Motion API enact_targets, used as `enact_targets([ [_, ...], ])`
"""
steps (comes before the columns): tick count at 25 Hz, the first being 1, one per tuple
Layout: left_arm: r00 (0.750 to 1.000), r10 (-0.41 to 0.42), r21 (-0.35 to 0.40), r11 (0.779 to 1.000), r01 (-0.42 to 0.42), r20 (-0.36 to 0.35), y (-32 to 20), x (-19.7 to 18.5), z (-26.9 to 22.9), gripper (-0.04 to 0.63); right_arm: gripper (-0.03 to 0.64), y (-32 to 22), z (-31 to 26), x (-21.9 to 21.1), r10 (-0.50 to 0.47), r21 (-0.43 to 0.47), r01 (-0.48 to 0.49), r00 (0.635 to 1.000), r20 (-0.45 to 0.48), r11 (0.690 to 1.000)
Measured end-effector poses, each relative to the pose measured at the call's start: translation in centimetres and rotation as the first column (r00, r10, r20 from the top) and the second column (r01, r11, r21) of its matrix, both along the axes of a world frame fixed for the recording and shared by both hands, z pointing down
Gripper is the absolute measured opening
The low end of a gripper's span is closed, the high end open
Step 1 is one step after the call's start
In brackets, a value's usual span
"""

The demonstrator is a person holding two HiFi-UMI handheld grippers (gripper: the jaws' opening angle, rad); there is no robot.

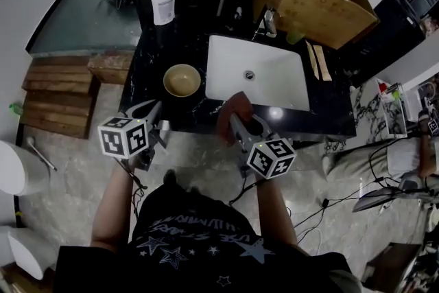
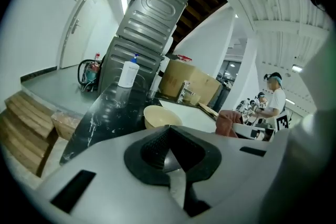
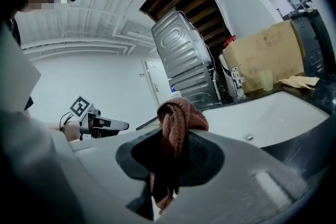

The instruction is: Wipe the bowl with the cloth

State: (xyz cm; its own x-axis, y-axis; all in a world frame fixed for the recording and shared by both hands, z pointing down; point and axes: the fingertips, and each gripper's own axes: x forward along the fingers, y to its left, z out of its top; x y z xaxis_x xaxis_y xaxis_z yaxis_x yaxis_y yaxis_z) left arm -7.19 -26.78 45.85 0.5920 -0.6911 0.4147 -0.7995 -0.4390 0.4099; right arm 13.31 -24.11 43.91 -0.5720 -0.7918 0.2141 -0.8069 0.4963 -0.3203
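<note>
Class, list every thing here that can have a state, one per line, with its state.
bowl, upright, empty, on the counter.
cloth, bunched, clamped in the right gripper.
right gripper, shut on the cloth.
left gripper, shut, empty.
sink, empty.
pump bottle, upright.

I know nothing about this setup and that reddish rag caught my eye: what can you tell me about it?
The cloth is rust-red, towel-like fabric, bunched into a folded lump. The right gripper pinches it between its jaws, the bunch poking out past them and a tail hanging below. It is held near the front corner of the white sink, apart from the bowl.
</note>
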Motion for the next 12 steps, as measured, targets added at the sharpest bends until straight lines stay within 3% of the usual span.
enact_targets([
  [12,0.993,0.074,-0.103,0.991,-0.083,-0.089,-5.6,-0.6,1.3,0.015,0.075,-4.9,-0.4,-1.5,0.074,-0.004,-0.074,0.996,-0.040,0.997],
])
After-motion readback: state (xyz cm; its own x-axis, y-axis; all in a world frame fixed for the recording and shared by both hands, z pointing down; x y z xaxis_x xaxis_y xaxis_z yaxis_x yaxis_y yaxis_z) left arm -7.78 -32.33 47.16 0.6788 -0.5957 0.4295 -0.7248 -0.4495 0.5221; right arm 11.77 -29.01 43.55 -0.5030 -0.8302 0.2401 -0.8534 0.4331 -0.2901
